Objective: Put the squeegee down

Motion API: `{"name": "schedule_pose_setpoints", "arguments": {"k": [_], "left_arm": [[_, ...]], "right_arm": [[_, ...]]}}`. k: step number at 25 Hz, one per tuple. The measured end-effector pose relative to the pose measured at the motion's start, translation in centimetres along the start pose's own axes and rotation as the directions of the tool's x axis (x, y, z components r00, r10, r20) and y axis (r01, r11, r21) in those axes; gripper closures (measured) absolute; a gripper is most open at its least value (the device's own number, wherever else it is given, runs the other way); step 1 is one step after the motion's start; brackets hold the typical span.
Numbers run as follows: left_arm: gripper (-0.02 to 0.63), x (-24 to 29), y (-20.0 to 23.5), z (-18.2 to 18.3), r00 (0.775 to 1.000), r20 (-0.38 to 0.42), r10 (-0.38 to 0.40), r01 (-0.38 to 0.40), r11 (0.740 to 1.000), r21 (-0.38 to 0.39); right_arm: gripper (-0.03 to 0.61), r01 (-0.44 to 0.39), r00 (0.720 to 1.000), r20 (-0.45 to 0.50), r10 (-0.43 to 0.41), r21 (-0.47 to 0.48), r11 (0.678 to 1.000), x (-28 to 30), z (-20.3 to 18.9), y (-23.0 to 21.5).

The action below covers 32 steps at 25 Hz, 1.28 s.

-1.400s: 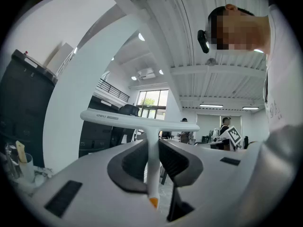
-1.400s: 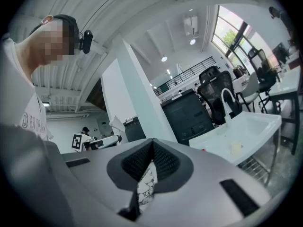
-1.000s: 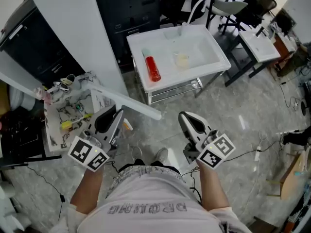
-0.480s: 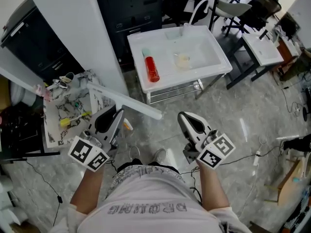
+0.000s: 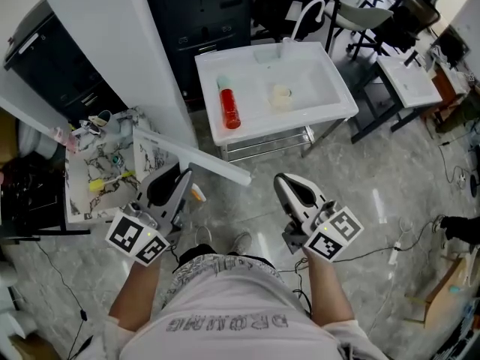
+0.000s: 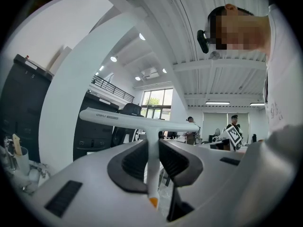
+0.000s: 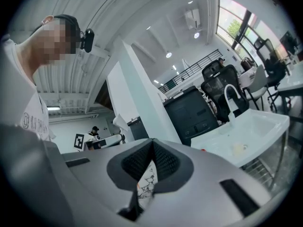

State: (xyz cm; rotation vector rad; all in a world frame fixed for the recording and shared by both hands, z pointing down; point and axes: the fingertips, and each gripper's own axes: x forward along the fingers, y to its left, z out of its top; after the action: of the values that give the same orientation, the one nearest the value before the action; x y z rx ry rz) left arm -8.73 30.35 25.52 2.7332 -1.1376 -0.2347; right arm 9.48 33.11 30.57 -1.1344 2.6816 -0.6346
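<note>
Squeegee clamped by its handle in left hand-held gripper.

I see a white squeegee with an orange handle tip. My left gripper and right gripper are pale grey, with black ribbed pads and black-and-white square markers. The bottle is red, the sink white, the floor mottled grey.
</note>
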Motion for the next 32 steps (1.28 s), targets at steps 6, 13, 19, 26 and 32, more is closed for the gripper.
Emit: {"name": "schedule_pose_setpoints", "arguments": {"k": [6,13,19,26,32], "left_arm": [[0.528,1.1,-1.1,-0.5,1.0,-0.009,0.02,-0.02,1.0,0.001],[0.528,2.8,-1.2,-1.1,0.999,-0.017,0.035,-0.035,0.999,0.004],[0.528,4.1,-1.0,-1.7,0.999,-0.022,0.044,-0.043,0.999,0.005],[0.528,5.8,-0.3,-2.0,0.999,-0.012,0.043,-0.043,0.999,0.005],[0.528,7.3,1.2,-2.1,0.999,-0.009,0.043,-0.043,0.999,-0.003]], "right_arm": [[0.571,-0.015,1.0,-0.007,0.015,0.012,1.0,-0.9,0.3,-1.5],[0.571,-0.029,0.999,-0.013,0.029,0.025,0.999,-1.0,0.7,-3.4],[0.571,-0.035,0.999,-0.02,0.036,0.028,0.999,-0.8,0.8,-5.1],[0.571,-0.034,0.999,-0.028,0.034,0.021,0.999,-0.2,1.2,-6.8],[0.571,-0.03,0.999,-0.037,0.03,0.018,0.999,1.2,1.7,-8.3]]}}
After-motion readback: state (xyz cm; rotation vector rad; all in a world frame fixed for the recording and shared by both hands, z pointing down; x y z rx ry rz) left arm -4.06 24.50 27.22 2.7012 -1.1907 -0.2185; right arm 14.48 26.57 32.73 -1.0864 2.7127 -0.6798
